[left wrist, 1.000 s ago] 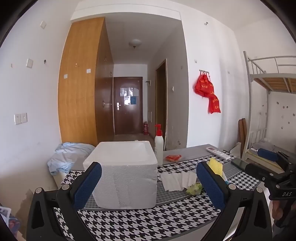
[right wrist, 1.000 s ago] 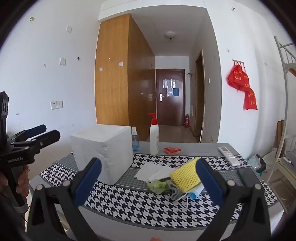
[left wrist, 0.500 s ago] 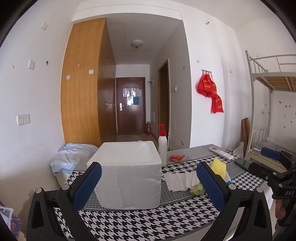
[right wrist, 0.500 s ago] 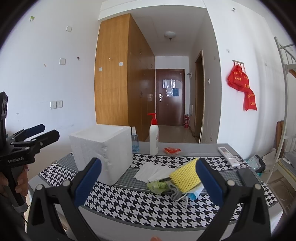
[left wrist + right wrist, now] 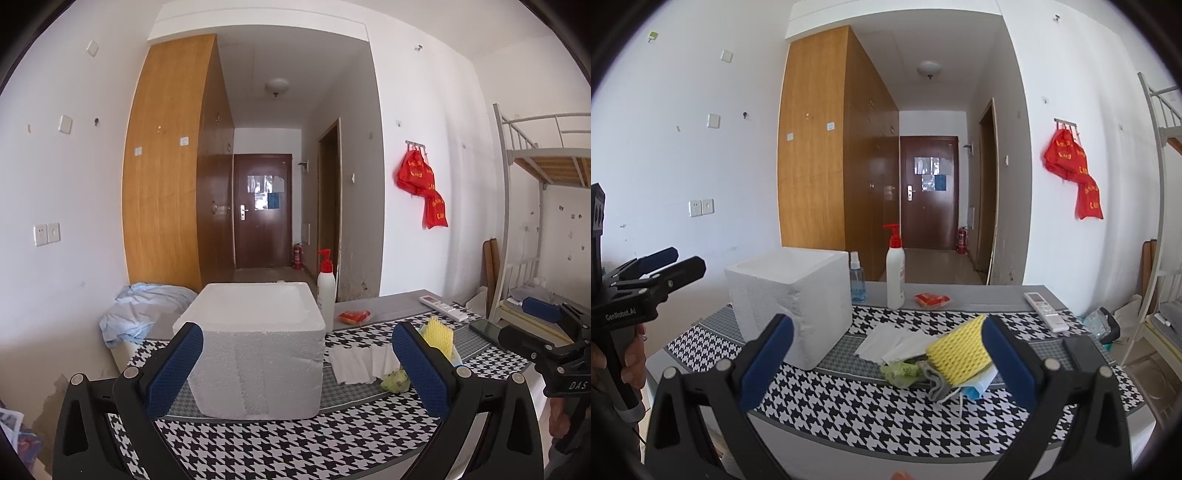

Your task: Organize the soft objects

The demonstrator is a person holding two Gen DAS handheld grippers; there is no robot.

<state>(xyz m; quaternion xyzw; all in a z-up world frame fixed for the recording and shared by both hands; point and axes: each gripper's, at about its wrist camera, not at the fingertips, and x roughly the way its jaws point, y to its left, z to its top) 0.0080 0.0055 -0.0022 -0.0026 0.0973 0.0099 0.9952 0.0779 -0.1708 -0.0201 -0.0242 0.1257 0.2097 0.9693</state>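
A white foam box (image 5: 255,339) (image 5: 792,299), open at the top, stands on the left of a houndstooth table cover (image 5: 857,406). To its right lies a pile of soft things: a yellow foam net sleeve (image 5: 960,349) (image 5: 437,334), white tissues (image 5: 890,341) (image 5: 360,363), a crumpled green piece (image 5: 901,373) (image 5: 395,380), a grey cloth (image 5: 936,382) and a blue face mask (image 5: 977,387). My left gripper (image 5: 297,369) is open and empty, held before the box. My right gripper (image 5: 886,362) is open and empty, held before the pile.
A white pump bottle (image 5: 895,273), a small blue spray bottle (image 5: 857,278), a red packet (image 5: 931,299) and a white remote (image 5: 1045,310) stand along the back of the table. A dark phone (image 5: 1078,349) lies at the right. Blue fabric (image 5: 144,314) sits left of the table.
The left wrist view has drifted slightly, so the box and room shift a little rightwards in frame. The right view is almost unchanged. Both grippers stay open.
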